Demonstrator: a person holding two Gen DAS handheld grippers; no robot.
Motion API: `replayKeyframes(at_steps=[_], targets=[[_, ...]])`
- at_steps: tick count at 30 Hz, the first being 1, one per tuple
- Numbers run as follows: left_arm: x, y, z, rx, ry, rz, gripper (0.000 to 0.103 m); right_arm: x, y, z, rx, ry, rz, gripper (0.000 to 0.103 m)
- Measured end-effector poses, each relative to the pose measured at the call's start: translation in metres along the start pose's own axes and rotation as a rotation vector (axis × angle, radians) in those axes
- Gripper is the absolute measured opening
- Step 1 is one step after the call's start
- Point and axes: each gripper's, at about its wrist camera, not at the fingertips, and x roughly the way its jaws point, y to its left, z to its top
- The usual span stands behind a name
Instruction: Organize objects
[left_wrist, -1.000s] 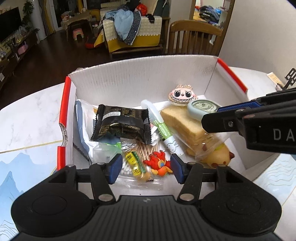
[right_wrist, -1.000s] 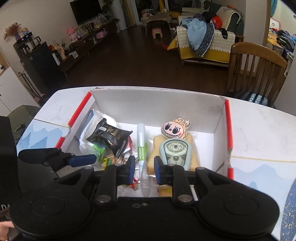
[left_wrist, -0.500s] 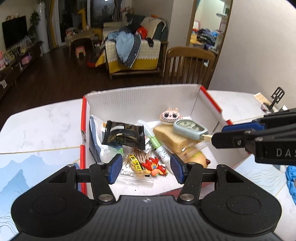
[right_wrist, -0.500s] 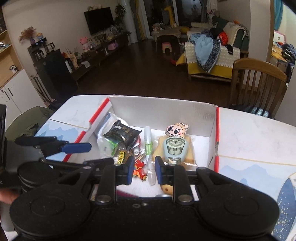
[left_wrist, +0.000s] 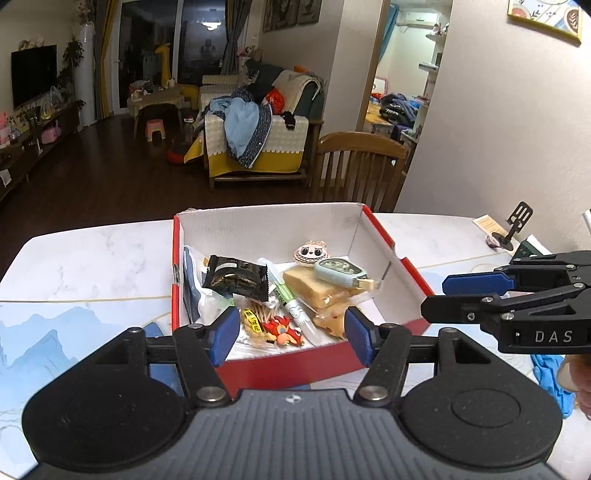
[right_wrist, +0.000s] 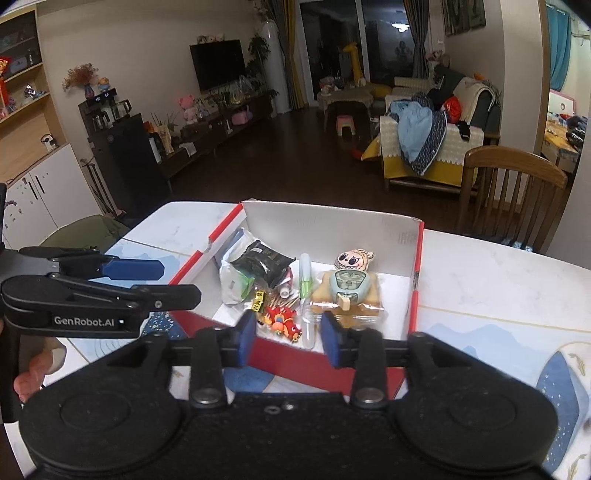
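Note:
A red cardboard box with a white inside stands on the marble table. It holds a black snack packet, a green-and-white tube, wrapped bread, a pale blue gadget on the bread, a cartoon-face charm, a red toy and a bag of swabs. My left gripper is open and empty, held back from the box's near wall. My right gripper is open and empty, to the right of the box.
A wooden chair stands behind the table. A blue cloth lies at the right, near a small black stand and paper items. Blue-patterned mats cover the table's near part.
Both grippers have pulled back and up from the box, which now looks smaller and farther. The right gripper's jaws have opened wider. The pale blue gadget stays on the bread.

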Motion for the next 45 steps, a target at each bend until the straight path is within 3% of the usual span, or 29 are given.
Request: replayKeyframes(at_steps=[12, 17, 19, 21, 45], targets=[[-0.032, -0.008, -0.017, -0.019, -0.036, 0.025, 0.084, -0.036, 0.013, -0.022, -0.033, -0.077, 0.035, 0.074], [-0.038, -0.008, -0.024, -0.028, -0.026, 0.028, 0.086, -0.048, 0.018, -0.027, -0.05, -0.115, 0.048, 0.096], [-0.04, -0.008, -0.027, -0.031, -0.028, 0.029, 0.093, -0.053, 0.019, -0.03, -0.052, -0.129, 0.055, 0.103], [-0.043, -0.008, -0.03, -0.038, -0.032, 0.027, 0.103, -0.057, 0.021, -0.033, -0.056, -0.143, 0.049, 0.103], [-0.066, -0.027, -0.046, -0.027, -0.056, 0.066, 0.103, -0.063, 0.016, -0.058, 0.007, -0.154, 0.039, 0.103]])
